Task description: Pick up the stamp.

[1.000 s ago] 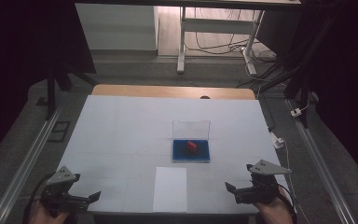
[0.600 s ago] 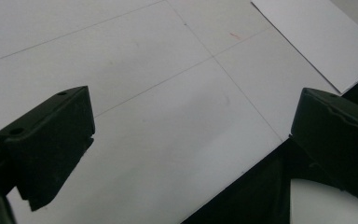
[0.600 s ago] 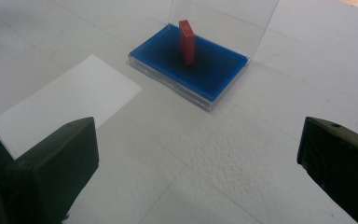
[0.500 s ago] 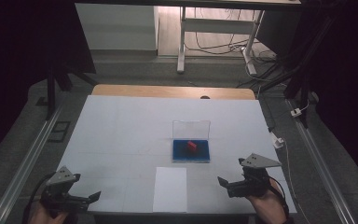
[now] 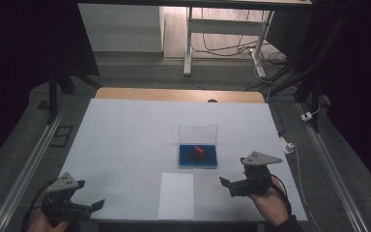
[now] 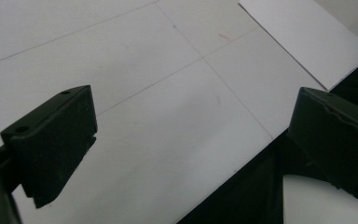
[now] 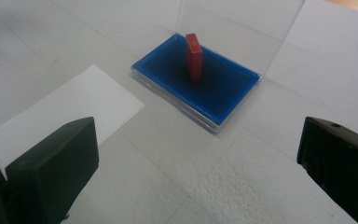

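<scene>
A clear case with a blue base (image 5: 198, 157) (image 7: 223, 95) lies at the middle of the white table, its lid (image 5: 198, 133) (image 7: 242, 28) standing upright at the back. A small red block (image 5: 198, 151) (image 7: 194, 56) stands on the blue base. My right gripper (image 5: 228, 184) (image 7: 196, 163) is open, low over the table to the right and near side of the case, its jaws turned toward it. My left gripper (image 5: 94, 205) (image 6: 191, 140) is open at the table's front left corner, over the front edge, holding nothing.
A white paper sheet (image 5: 176, 195) (image 7: 60, 112) (image 6: 303, 39) lies at the front middle between the two grippers. A wooden strip (image 5: 178, 94) runs along the table's far edge. Metal rails (image 5: 24, 166) flank both sides. Cables (image 5: 297, 159) trail off the right edge.
My right gripper has moved left and away from the front edge, toward the case. The left gripper has stayed at the front left corner.
</scene>
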Motion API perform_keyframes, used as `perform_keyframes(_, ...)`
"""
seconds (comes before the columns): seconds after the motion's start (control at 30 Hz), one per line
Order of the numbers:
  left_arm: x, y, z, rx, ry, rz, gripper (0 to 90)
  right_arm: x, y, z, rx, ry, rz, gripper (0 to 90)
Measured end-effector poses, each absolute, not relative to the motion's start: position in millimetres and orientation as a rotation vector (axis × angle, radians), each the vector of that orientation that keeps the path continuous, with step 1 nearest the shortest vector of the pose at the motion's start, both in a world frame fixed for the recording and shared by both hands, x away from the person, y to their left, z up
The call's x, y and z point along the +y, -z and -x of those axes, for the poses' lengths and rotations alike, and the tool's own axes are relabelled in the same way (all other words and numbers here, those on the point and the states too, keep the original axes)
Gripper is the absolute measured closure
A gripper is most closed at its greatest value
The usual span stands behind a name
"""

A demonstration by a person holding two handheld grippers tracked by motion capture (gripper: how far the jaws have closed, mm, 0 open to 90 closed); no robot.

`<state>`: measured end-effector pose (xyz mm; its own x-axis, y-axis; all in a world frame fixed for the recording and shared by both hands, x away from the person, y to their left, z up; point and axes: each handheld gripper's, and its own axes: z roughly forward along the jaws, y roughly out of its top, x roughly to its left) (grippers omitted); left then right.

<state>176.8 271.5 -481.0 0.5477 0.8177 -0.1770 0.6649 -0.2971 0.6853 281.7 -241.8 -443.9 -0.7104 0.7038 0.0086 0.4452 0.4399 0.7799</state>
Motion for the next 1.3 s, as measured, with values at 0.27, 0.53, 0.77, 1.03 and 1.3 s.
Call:
perform_keyframes(0.27,270.6,481.0,-176.6,1.142,-0.240,-2.068,2.9,-232.4,445.7,-292.0,2.419,-1.138,-0.967,0.0)
perform_keyframes(0.53,270.3,481.3,-177.0,1.130,-0.231,-2.075,2.6,-220.7,445.2,-306.9,2.450,-1.131,-0.973,0.0)
perform_keyframes(0.77,271.7,481.2,-177.0,1.141,-0.231,-2.060,1.6,-206.9,451.3,-320.9,2.478,-1.092,-0.961,0.0)
perform_keyframes(1.03,271.8,481.0,-176.5,1.142,-0.238,-2.057,1.9,-190.0,459.1,-335.2,2.505,-1.026,-0.924,0.0)
perform_keyframes(1.3,272.1,481.1,-176.5,1.143,-0.238,-2.055,2.5,-173.8,467.8,-352.5,2.531,-0.995,-0.910,0.0)
